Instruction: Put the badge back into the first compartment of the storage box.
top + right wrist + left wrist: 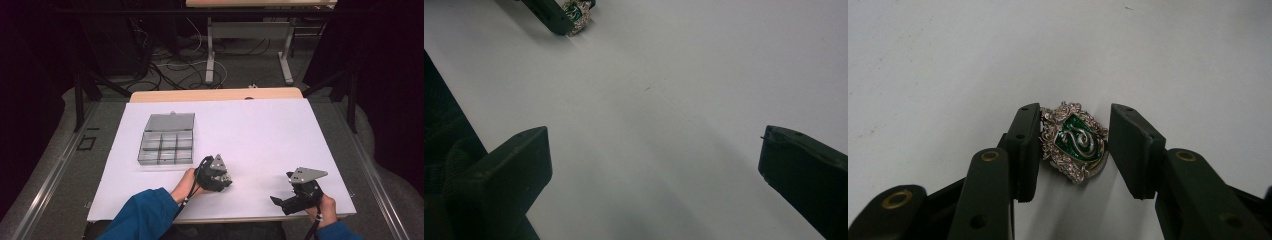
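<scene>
A small metal badge (1075, 142), a green shield with a silver snake in an ornate silver frame, lies on the white sheet (260, 130). My left gripper (1075, 150) has its two black pads against the badge's left and right edges, down at the sheet. In the high view the left gripper (226, 180) sits near the table's front middle, held by a hand in a blue sleeve. My right gripper (276, 201) rests at the front right, jaws wide apart (654, 165) with nothing between them. From there I see the badge (576, 12) in the other gripper's jaw far off.
A clear plastic organiser box (166, 142) with several small compartments and its lid open stands on the left of the sheet. The wooden table edge (215, 95) runs along the back. Beyond it are table legs and cables on the floor.
</scene>
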`<control>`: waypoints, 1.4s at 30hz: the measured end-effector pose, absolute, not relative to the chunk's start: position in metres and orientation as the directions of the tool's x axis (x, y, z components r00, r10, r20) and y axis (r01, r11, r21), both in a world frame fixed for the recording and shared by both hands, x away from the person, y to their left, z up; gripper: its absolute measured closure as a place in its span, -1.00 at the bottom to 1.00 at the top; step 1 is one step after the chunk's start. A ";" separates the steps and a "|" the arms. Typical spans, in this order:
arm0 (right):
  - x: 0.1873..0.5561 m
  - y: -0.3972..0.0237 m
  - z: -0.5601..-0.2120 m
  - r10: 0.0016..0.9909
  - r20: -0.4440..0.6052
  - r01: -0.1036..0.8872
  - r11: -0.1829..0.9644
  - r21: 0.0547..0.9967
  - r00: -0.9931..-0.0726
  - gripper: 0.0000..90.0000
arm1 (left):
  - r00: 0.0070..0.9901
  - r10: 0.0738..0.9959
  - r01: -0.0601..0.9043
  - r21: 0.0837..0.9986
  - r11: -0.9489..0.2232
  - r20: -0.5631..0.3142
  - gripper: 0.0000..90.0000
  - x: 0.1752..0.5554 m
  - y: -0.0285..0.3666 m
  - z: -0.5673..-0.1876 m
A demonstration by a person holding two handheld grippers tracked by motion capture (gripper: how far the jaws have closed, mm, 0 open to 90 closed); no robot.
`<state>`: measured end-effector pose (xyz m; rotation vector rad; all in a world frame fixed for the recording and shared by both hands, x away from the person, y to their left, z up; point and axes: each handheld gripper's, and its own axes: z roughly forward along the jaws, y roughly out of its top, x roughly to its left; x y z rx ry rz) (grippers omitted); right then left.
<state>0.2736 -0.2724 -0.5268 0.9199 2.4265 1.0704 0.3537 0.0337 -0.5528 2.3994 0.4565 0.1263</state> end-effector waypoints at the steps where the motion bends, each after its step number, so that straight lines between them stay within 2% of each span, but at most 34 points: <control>1: 0.274 -0.272 -0.527 0.676 -0.041 0.426 0.508 0.749 -0.736 -1.00 | 0.934 0.355 0.290 0.643 -0.708 -0.030 0.28 0.354 0.034 -0.553; 5: 0.274 -0.273 -0.527 0.674 -0.036 0.422 0.503 0.754 -0.738 -1.00 | 0.934 0.355 0.291 0.650 -0.702 -0.035 0.28 0.354 0.035 -0.552; 7: 0.274 -0.273 -0.527 0.675 -0.038 0.422 0.503 0.754 -0.737 -1.00 | 0.932 0.361 0.284 0.667 -0.689 -0.024 0.33 0.353 0.037 -0.550; 8: 0.274 -0.273 -0.527 0.673 -0.045 0.417 0.508 0.754 -0.738 -1.00 | 0.935 0.354 0.277 0.662 -0.697 -0.018 0.45 0.353 0.037 -0.548; 14: 0.274 -0.273 -0.527 0.674 -0.044 0.423 0.511 0.748 -0.737 -1.00 | 0.936 0.352 0.273 0.677 -0.683 -0.022 0.54 0.352 0.039 -0.547; 15: 0.274 -0.273 -0.527 0.672 -0.043 0.423 0.513 0.747 -0.739 -1.00 | 0.939 0.342 0.265 0.681 -0.683 -0.022 0.61 0.352 0.040 -0.546; 21: 0.274 -0.273 -0.527 0.675 -0.048 0.420 0.512 0.750 -0.737 -1.00 | 0.941 0.335 0.265 0.698 -0.665 -0.038 0.65 0.352 0.042 -0.544; 24: 0.274 -0.273 -0.527 0.670 -0.047 0.419 0.516 0.747 -0.741 -1.00 | 0.942 0.332 0.264 0.708 -0.655 -0.045 0.78 0.350 0.042 -0.542; 42: 0.273 -0.273 -0.527 0.673 -0.045 0.423 0.514 0.746 -0.738 -1.00 | 0.946 0.322 0.250 0.715 -0.653 -0.037 0.83 0.348 0.042 -0.541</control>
